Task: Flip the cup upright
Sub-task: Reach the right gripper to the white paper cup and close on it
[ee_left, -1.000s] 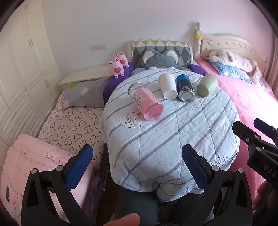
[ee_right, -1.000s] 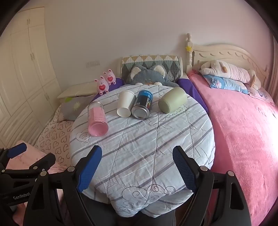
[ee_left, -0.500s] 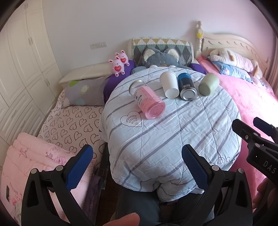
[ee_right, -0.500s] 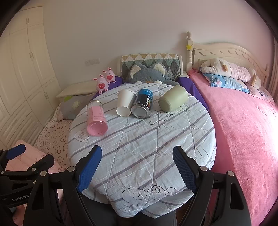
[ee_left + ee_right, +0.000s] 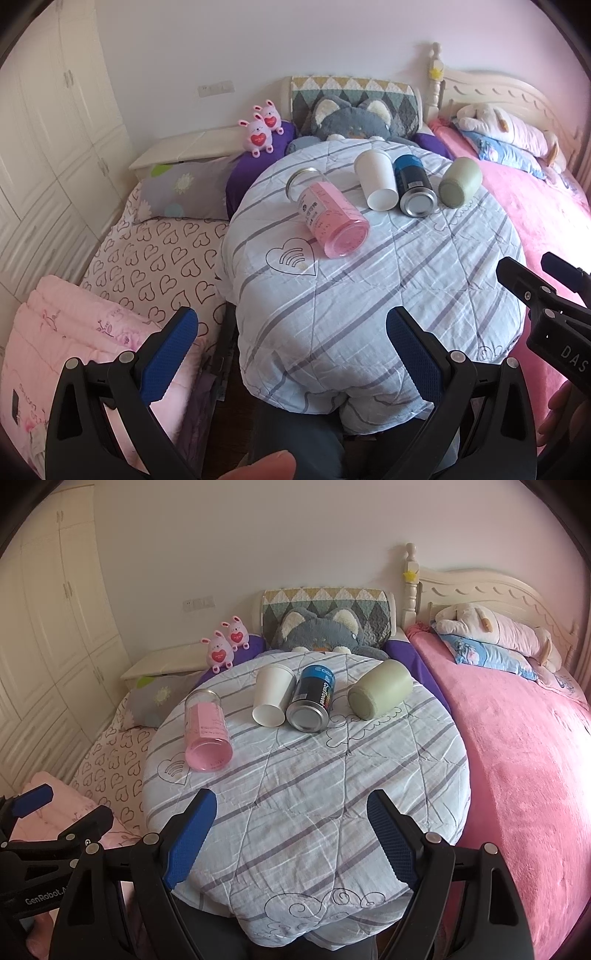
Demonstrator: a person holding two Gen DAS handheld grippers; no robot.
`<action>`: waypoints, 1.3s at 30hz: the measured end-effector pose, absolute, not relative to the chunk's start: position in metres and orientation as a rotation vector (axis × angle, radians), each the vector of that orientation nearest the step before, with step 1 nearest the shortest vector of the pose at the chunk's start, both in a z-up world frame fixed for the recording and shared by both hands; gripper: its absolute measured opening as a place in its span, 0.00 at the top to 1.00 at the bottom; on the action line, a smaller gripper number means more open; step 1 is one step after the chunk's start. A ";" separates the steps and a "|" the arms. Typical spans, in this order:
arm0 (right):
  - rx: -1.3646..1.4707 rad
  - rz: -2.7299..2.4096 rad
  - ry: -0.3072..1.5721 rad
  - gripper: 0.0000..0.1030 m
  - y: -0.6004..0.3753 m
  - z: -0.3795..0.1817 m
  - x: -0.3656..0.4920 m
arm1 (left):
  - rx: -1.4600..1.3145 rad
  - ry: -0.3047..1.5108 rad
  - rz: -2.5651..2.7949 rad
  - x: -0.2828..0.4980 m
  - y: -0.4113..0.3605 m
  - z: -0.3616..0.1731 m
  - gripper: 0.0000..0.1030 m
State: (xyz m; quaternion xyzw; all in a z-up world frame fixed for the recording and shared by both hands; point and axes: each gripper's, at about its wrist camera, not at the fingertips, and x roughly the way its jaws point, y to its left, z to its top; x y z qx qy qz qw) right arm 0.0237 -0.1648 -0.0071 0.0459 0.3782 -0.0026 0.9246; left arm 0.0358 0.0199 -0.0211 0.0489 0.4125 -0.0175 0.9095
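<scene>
Nearest the cameras, the left gripper (image 5: 291,343) and the right gripper (image 5: 291,827) both hang with jaws spread wide and nothing between them, short of the near edge of the round table (image 5: 369,812) under its striped cover. Neither touches anything. Farther on, left of centre, a pink jar (image 5: 207,731) lies on its side, base toward the cameras. Beyond it, a row of three lies across the far half: a white cup (image 5: 272,699) on its side with its narrow base pointing this way, a can (image 5: 312,703) touching it on the right, and a green cup (image 5: 380,693) a little apart, also tipped over. Behind the table sit a grey cat plush (image 5: 321,633) and pillows.

By my reading the task is at its start: the approach, with no cup grasped yet. Which cup is meant I cannot tell. The next move calls for reaching across the table, closing on a cup's wall, and turning it mouth-up without knocking the can.
</scene>
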 end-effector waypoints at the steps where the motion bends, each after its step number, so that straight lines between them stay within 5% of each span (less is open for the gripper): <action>1: 0.091 -0.004 0.780 0.18 -0.164 -0.008 0.027 | 0.099 0.854 -0.035 0.040 0.021 -0.022 0.00; 39: 0.028 0.039 1.009 0.19 -0.118 -0.098 0.296 | 0.057 0.964 0.088 0.278 0.064 -0.095 0.00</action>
